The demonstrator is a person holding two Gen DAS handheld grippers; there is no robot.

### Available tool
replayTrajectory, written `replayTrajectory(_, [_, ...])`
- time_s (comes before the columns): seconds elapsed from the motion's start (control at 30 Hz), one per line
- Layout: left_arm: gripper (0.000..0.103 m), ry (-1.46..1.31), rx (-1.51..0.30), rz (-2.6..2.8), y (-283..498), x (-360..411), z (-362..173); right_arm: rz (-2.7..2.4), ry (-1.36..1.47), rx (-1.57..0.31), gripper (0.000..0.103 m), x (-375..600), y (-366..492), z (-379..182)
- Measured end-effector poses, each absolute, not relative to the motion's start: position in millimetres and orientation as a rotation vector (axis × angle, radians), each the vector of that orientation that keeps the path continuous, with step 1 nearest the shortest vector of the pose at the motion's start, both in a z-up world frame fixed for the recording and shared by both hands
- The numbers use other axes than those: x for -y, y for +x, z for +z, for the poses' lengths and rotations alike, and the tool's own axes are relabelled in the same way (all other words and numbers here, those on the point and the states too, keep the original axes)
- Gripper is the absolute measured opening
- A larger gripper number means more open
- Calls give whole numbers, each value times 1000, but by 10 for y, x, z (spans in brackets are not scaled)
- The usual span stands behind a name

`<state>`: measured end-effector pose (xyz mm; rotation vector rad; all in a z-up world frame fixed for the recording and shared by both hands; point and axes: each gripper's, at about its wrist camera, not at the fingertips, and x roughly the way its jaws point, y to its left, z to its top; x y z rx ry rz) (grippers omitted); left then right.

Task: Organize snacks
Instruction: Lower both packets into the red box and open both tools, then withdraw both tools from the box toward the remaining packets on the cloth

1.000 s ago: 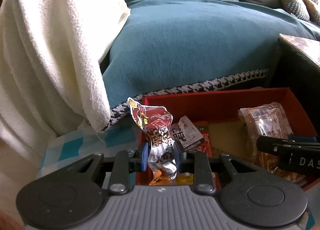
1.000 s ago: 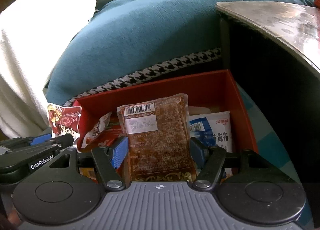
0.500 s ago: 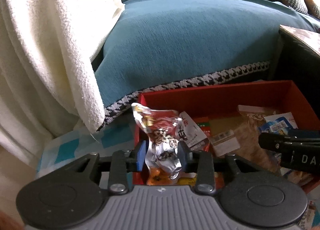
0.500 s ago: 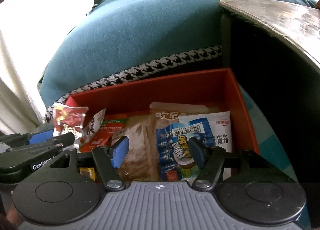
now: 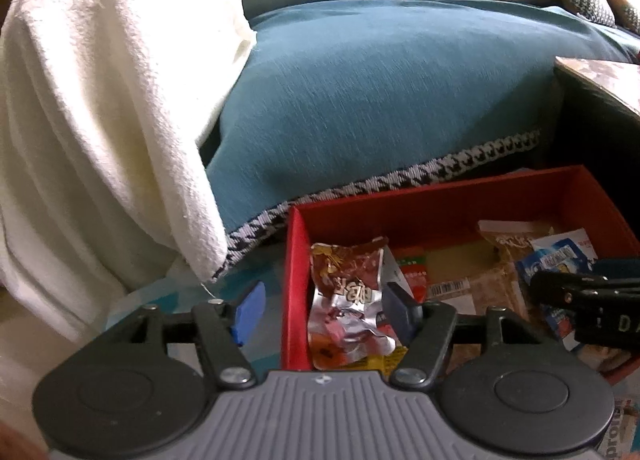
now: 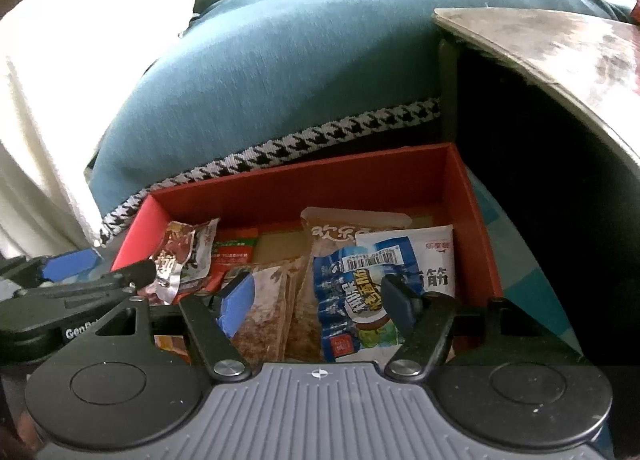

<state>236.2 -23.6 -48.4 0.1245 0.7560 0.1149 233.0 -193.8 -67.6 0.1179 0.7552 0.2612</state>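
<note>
Currently both tools sit over the near edge of the red box (image 6: 304, 184), which serves as the landmark. Left tool (image 5: 324, 310): jaws opening, pads clear of the crumpled red foil packet (image 5: 348, 292) between them; its left finger hangs outside the box's left wall, its right finger inside. The foil packet lies in the box's left near corner, against the left wall. Right tool (image 6: 316, 300): jaws opening slowly, spread wide, pinching nothing; beneath them lie a brown snack pack (image 6: 272, 312) and a blue-and-white packet (image 6: 360, 300), both flat mid-box toward the near edge. A white packet (image 6: 432, 260) lies against the box's right wall, partly under the blue one. A red-and-green packet (image 6: 234, 254) lies left of centre. Open floor of the box shows only along the far wall, a bare tan strip. Beyond the far wall, a teal sofa cover (image 5: 400, 100) with houndstooth trim overhangs closely. Right of the box a dark cabinet side (image 6: 540, 180) stands just beside the wall. Left of the box, a white blanket (image 5: 100, 120) drapes down near it.
</note>
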Motion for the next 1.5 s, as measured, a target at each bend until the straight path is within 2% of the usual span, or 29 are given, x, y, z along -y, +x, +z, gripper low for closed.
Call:
replayTrajectory(0.6, [59,104,-723,50,1991,340,-267,308,60,-735,81,2017,1901,-472])
replayTrajectory(0.87, [59,122,-762,-46,1650,550,-301,283,70,-756,83,2368,1596,-423])
replayTrajectory(1.27, [64,180,-913,-253,1359,1564,-665,214,163,-745,87,3221,653,-347])
replayTrajectory(1.5, [66,197,-988,-188,1464,1966,-891,255,214,-719,87,3359,595,-290])
